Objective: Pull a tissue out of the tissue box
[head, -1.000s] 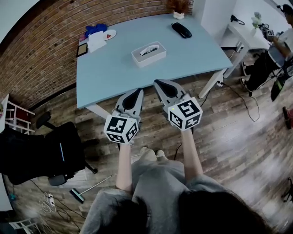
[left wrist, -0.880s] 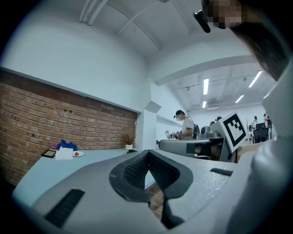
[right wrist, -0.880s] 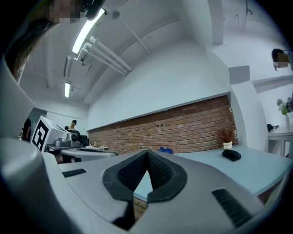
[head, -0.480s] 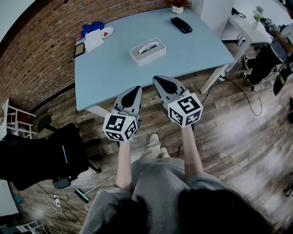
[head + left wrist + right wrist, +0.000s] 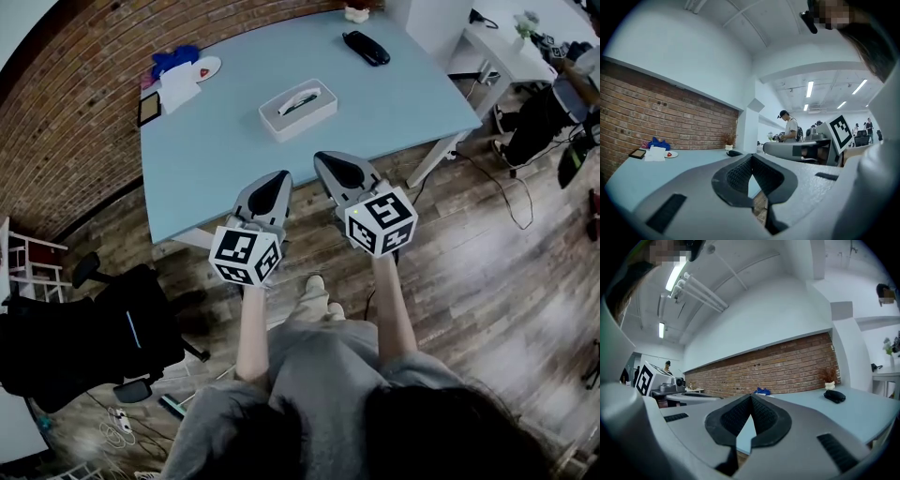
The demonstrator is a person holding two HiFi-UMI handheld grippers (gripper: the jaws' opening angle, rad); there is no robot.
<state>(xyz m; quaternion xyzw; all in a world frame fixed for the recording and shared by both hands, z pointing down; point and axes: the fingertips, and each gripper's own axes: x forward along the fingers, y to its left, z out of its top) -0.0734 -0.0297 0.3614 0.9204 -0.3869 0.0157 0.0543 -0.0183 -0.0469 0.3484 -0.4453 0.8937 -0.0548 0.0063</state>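
Tissue box point(image 5: 298, 110): white, flat, on the light blue table point(image 5: 394, 103), about mid-table, upper centre of the head view. One tissue point(image 5: 302, 98) pokes out of the top slot. Nothing touches the box.

Rest of the table:
- black oblong item point(image 5: 367, 48) near the far right corner
- small plant pot point(image 5: 357, 12) at the far edge, past it
- far left corner: blue cloth point(image 5: 174, 60), small plate point(image 5: 207, 67), white folded paper point(image 5: 178, 87), dark flat tablet-like thing point(image 5: 148, 109)

All well apart from the box.

My left gripper point(image 5: 278, 179) and right gripper point(image 5: 328, 159) sit side by side at frame centre, tips pointing at the table. Both are over the wood floor point(image 5: 487, 272), short of the table's near edge and well apart from the box.

Left jaws: tips pressed together, nothing pinched. Only table edge and floor show through the gap behind the tips. Right jaws: same, tips together, empty.

Each gripper view catches the other gripper's marker cube off to the side.

Around: brick wall point(image 5: 66, 112) along the left, black office chair point(image 5: 103, 337) lower left, white desk point(image 5: 497, 52) upper right with a seated person point(image 5: 562, 103) beside it.
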